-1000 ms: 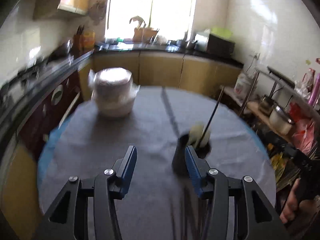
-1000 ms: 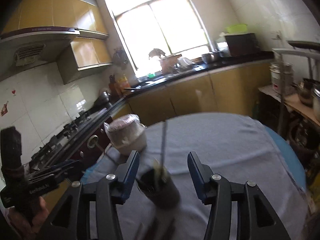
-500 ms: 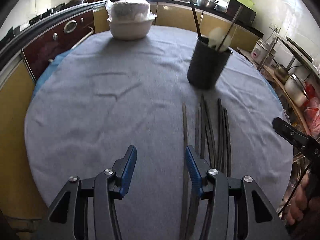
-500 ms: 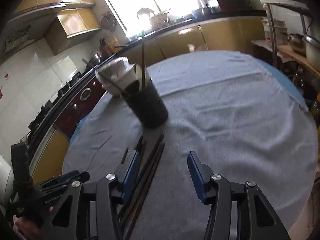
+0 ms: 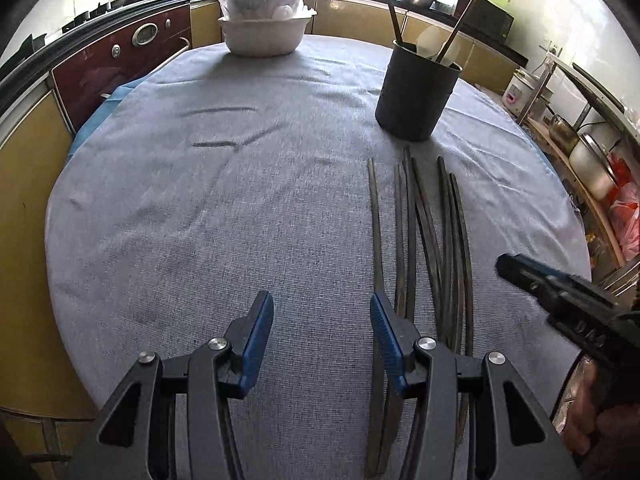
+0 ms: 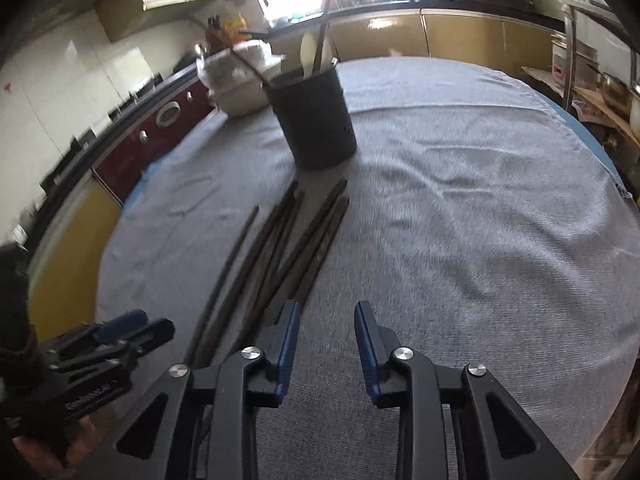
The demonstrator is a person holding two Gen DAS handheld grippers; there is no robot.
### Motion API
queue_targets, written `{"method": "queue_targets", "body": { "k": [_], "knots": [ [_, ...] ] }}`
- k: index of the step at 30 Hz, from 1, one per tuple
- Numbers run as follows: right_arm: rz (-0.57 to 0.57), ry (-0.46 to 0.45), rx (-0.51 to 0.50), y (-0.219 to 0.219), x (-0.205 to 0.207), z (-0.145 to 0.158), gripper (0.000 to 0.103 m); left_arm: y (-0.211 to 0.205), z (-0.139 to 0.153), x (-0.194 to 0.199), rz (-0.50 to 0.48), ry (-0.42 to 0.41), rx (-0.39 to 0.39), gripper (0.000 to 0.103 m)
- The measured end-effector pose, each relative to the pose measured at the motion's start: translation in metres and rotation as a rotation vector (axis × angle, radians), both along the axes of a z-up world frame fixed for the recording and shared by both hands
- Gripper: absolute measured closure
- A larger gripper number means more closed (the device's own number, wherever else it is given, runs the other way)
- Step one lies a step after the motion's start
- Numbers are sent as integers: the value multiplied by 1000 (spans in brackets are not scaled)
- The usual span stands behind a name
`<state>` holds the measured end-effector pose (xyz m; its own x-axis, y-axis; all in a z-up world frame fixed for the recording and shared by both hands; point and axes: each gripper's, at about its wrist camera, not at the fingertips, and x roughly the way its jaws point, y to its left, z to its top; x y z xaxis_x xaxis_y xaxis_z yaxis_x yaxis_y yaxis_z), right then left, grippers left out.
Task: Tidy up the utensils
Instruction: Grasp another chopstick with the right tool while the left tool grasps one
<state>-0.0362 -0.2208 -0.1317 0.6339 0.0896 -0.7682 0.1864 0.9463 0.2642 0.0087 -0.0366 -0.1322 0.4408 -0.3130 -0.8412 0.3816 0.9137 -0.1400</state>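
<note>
Toward twelve o'clock from the empty, closing right tongs (image 6: 327, 344) and the open, empty left tongs (image 5: 321, 342), one dark wooden chopstick (image 5: 375, 216) should be singled out for the black cylindrical holder (image 5: 416, 98).

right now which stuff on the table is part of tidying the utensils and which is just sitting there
Part of the job:
- loose chopsticks lying on the cloth
- black holder, already with a couple of chopsticks and a pale spoon in it

Just sitting there:
- white covered bowl at the far edge
- grey tablecloth
- rice cooker and pots on the side shelf
</note>
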Motion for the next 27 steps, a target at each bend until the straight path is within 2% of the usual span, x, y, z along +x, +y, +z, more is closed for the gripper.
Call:
{"method": "queue_targets", "body": {
  "k": [2,8,15,19,21,27],
  "knots": [
    [18,13,-11,8,3,-2,73,0,1,0,-3,-2,-3,52],
    [65,78,-131,37,13,-14,73,2,-3,0,-4,13,-9,52],
    [94,84,-265,49,12,-18,72,1,-7,0,-4,26,-10,52],
    [46,101,-243,29,10,-20,72,5,-5,3,6,24,-13,52],
    [7,105,-197,11,8,-19,72,5,-5,6,9,26,-15,52],
    [-62,106,-140,-18,12,-14,72,-3,1,35,-4,40,-39,52]
  ]
}}
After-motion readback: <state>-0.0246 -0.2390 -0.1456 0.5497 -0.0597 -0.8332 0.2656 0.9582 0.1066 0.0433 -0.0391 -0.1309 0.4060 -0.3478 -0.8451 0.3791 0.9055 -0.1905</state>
